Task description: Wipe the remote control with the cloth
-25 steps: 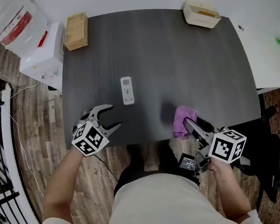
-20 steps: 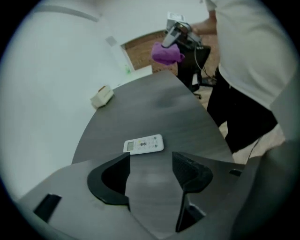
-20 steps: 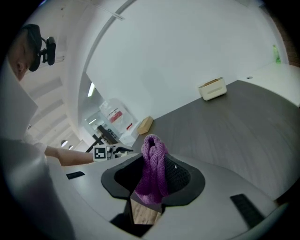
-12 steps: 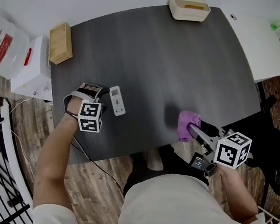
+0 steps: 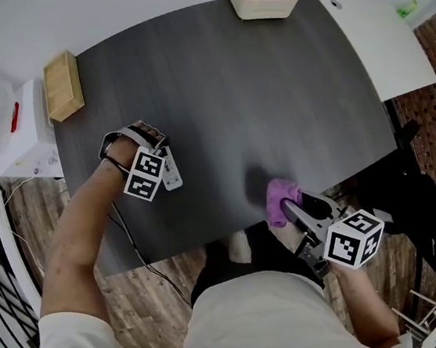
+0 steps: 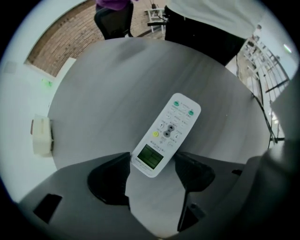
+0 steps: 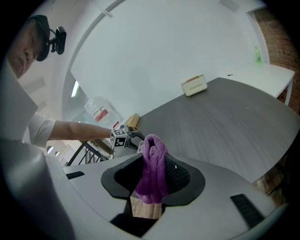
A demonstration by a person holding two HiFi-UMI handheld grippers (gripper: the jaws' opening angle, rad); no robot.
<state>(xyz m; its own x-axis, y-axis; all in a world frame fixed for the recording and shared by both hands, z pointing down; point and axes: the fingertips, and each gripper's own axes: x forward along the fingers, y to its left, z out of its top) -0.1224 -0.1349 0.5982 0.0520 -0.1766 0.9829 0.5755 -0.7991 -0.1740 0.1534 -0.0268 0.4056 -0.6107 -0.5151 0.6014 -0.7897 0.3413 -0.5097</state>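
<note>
Remote control [image 6: 166, 133]: lay flat and face up on the dark table [image 5: 272, 99], toward its left side, with the display end nearest the left gripper.
Cloth [image 5: 278, 196]: purple and bunched up, at the table's near edge, well apart from the remote control.
Step in hand: judged to be the reach for the remote control, to steady or lift it before wiping. No wiping had begun.
Left gripper [image 6: 153, 164]: pointed steeply down over the remote control. Its jaws had just been opening and stood wide apart, with the display end between them and the pads not pressing on it.
Left arm [image 5: 83, 233]: stretched forward over the table's near-left edge.
Right gripper [image 7: 152, 177]: clamped on the cloth, which stood up in a fold between the pads. It was tilted forward and down.
Right arm [image 5: 358, 286]: tucked close to the body, with the hand at the table's near edge.
Next move: probably to close the left jaws squarely across the remote control's width so it would not skid or twist, then to carry the cloth across to it.
</note>
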